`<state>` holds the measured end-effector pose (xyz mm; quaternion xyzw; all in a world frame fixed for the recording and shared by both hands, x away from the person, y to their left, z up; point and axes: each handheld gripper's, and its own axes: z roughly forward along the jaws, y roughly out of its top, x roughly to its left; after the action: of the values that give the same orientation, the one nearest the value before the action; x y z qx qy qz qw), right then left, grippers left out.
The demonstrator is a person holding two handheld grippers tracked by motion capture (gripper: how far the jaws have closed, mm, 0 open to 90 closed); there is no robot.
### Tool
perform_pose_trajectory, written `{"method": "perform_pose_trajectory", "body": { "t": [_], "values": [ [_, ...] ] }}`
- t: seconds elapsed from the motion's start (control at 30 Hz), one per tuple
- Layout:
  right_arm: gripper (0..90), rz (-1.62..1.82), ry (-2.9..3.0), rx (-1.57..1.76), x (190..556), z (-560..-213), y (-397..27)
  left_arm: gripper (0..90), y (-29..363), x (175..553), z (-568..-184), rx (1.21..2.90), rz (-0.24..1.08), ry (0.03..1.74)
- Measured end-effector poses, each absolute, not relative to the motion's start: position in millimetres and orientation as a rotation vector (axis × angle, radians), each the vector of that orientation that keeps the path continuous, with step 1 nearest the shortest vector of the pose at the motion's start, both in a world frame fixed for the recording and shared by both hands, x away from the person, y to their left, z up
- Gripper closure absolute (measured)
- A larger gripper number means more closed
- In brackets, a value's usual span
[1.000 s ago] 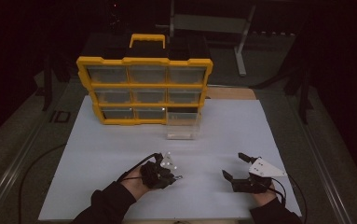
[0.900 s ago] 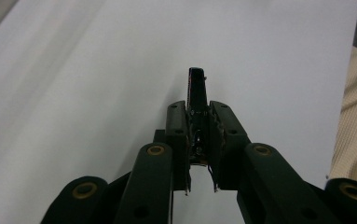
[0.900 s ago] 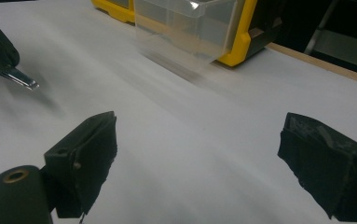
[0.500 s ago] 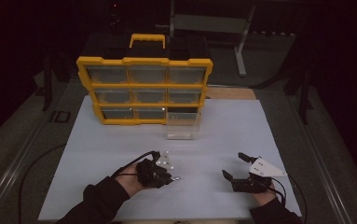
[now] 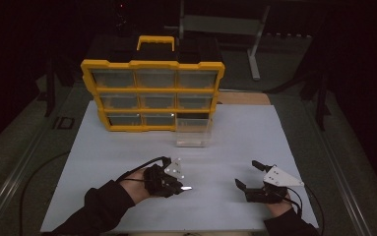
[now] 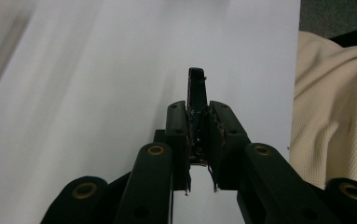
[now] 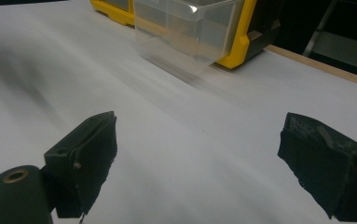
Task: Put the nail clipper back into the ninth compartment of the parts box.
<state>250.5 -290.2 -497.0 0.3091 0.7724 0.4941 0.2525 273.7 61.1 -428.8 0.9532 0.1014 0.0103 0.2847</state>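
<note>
- Small dark flat part (image 6: 197, 91), pinched edge-on in the left hand-held gripper (image 5: 178, 186), stands up past the pad tips in the left gripper view; what kind of part it is cannot be told.
- Jaws of the left hand-held gripper are closed tight on the part, which sits between the pads with its long axis running along the jaws; a pale glint shows at their tip in the high view.
- Left hand-held gripper hangs just above the white surface (image 5: 127, 147) at its near edge, to the left of centre, jaws pointing toward the right hand.
- Clear drawer (image 5: 193, 130), pulled out of the yellow organizer's (image 5: 151, 93) bottom row at its right end, lies ahead of the held part and a little to its right, well apart from it.
- Judged from this layout, the drawer looks like the part's destination, and the left hand is the one placed to carry it there.
- Right hand-held gripper (image 5: 247, 177) rests on the surface near its right front corner, jaws spread wide with nothing between them; its own view looks across bare white surface to the drawer (image 7: 185, 32).
- Right hand is about as far from the drawer as the left.
</note>
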Motion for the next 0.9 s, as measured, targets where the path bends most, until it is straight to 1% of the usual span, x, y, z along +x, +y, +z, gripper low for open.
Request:
{"method": "perform_pose_trajectory", "body": {
  "t": [0.3, 0.77, 0.9],
  "values": [
    [11.3, 1.348, 2.1, 0.842, 250.7, -497.2, -290.3, 79.8, 64.6, 278.6, -415.8, 2.514, -0.007, 0.227],
    [11.2, 1.349, 2.093, 0.847, 250.8, -496.7, -291.1, 79.7, 68.4, 291.2, -392.7, 2.475, -0.013, 0.162],
    [11.3, 1.349, 2.093, 0.843, 250.8, -496.3, -291.1, 79.7, 68.7, 294.6, -385.9, 2.463, 0.007, 0.15]
  ]
}}
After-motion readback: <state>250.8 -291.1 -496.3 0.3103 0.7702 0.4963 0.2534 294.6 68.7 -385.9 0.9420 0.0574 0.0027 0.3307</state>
